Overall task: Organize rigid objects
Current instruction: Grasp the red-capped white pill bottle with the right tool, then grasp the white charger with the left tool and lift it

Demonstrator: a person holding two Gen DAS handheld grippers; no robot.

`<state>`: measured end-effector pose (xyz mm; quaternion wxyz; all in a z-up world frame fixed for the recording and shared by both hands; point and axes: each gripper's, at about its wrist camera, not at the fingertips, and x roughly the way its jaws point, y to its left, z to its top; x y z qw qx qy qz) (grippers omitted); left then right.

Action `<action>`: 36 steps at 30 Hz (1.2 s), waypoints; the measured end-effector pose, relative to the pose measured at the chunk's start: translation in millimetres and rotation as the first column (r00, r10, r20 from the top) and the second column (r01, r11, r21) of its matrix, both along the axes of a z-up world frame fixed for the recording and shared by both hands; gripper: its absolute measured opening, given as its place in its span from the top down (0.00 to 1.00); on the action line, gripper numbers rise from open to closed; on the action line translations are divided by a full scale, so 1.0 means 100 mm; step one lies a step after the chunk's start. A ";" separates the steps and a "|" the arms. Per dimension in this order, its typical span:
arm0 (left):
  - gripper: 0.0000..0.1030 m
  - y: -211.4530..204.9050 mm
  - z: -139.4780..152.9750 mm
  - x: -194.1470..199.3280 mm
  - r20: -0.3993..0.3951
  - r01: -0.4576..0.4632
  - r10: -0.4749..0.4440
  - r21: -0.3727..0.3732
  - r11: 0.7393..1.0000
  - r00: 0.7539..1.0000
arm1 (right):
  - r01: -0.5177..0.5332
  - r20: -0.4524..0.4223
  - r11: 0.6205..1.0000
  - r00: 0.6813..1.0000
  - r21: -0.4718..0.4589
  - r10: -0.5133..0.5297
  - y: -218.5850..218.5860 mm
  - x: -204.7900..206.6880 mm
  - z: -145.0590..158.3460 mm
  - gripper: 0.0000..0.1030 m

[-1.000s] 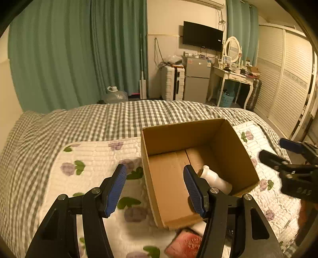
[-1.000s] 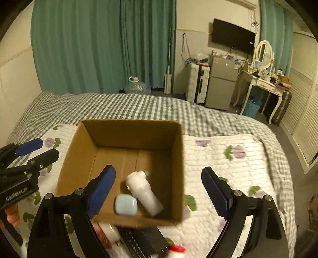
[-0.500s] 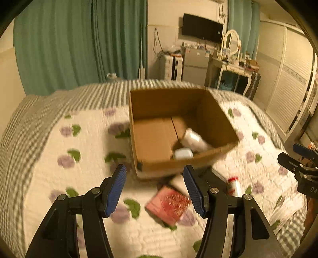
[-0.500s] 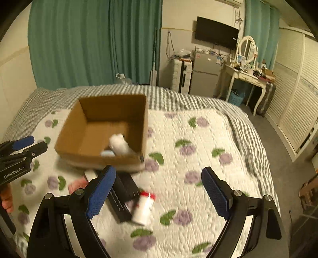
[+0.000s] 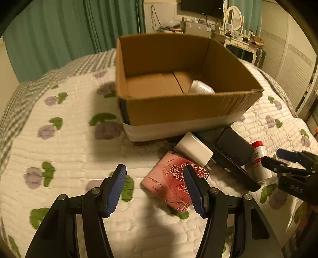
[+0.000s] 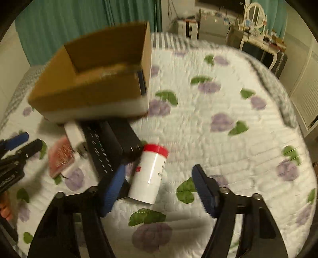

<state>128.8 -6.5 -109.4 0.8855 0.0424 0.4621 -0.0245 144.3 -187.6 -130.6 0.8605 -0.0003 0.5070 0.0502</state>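
Observation:
An open cardboard box (image 5: 178,107) (image 6: 89,93) sits on the bed with a white bottle (image 5: 201,87) lying inside. In front of it lie a pink rose-patterned case (image 5: 174,180) (image 6: 60,156), a white block (image 5: 193,148), a black remote (image 6: 99,150), a black box (image 5: 234,145) (image 6: 127,139) and a white bottle with a red cap (image 6: 150,172) (image 5: 258,158). My left gripper (image 5: 155,187) is open, low over the pink case. My right gripper (image 6: 159,188) is open around the red-capped bottle, not touching it.
The bed carries a white quilt (image 6: 218,129) with purple flowers over a checked blanket (image 5: 23,89). Green curtains (image 5: 59,29) hang behind. A dressing table with a mirror (image 5: 234,13) and white shutter doors (image 5: 294,65) stand at the right.
Both grippers have dropped from above the box down to the items in front of it. The left now hovers at the pink case, the right at the red-capped bottle.

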 end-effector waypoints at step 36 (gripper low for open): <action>0.36 -0.55 -0.40 0.55 -0.093 0.176 -0.175 0.011 0.984 0.980 | 0.019 0.048 1.000 0.999 0.024 -0.020 -0.01 0.10 -0.11 0.65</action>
